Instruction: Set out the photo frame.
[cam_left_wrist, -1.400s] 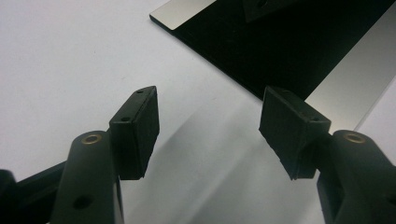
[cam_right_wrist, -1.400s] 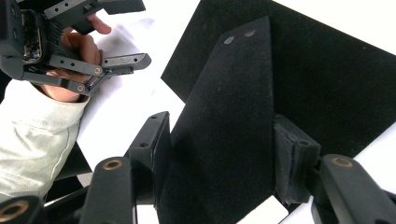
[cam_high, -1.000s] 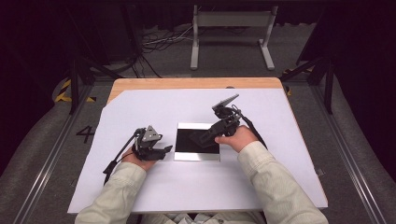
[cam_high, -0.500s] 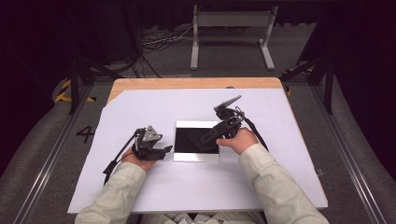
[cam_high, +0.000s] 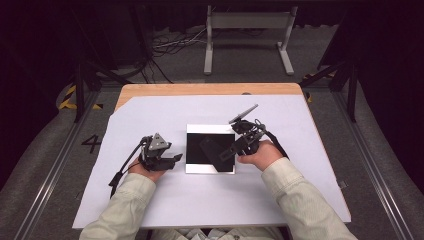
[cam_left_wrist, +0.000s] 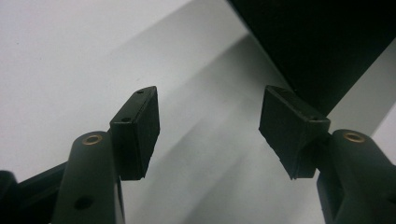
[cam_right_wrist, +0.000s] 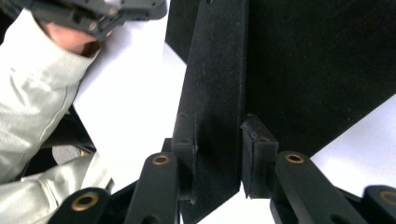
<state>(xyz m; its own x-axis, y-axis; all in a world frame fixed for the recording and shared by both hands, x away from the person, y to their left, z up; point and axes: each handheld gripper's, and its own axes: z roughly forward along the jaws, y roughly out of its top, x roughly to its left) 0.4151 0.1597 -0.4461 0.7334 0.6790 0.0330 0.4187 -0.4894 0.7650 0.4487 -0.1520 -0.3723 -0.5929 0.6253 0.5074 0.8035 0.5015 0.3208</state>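
Your right gripper (cam_right_wrist: 217, 140) jaws, just been closing, pinching a black block (cam_right_wrist: 217, 79) upright between both pads over the black mat (cam_high: 200, 150), your left gripper (cam_left_wrist: 210, 128) spread, nothing between, mat corner just beyond its right pad.

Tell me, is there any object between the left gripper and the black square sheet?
Nothing visible does. The left gripper is open over bare white paper, and the black square sheet lies just beyond its jaws.

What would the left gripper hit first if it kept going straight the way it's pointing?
Most likely the black sheet. The left gripper has open jaws aimed across the white paper toward that sheet's near edge, with only bare paper between. Depth is hard to judge.
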